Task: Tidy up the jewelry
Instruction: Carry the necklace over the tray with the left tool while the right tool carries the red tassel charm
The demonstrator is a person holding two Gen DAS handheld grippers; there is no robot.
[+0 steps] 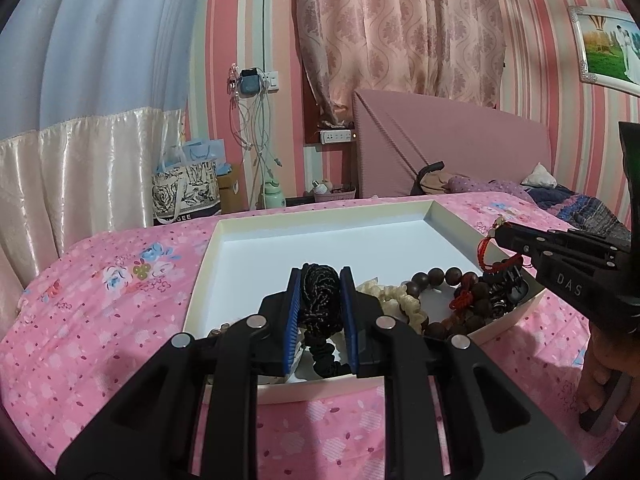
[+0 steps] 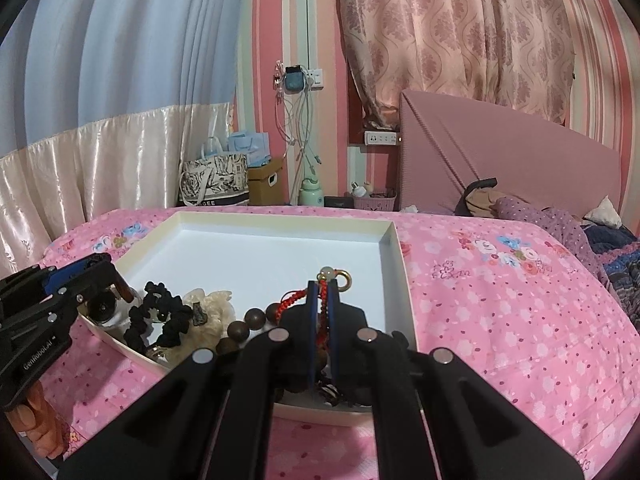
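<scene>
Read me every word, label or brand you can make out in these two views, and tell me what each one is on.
"D A S": on the right gripper body.
"GenRobot.AI": on the left gripper body.
"GEE": end of a partly hidden word on the floral tote bag.
Blue gift bags: print too small to read.

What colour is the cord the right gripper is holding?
Red cord, clearest in the right wrist view.

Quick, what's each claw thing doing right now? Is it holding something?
Left gripper: jaws shut on the black scrunchie.
Right gripper: jaws shut on the red cord bracelet.
</scene>
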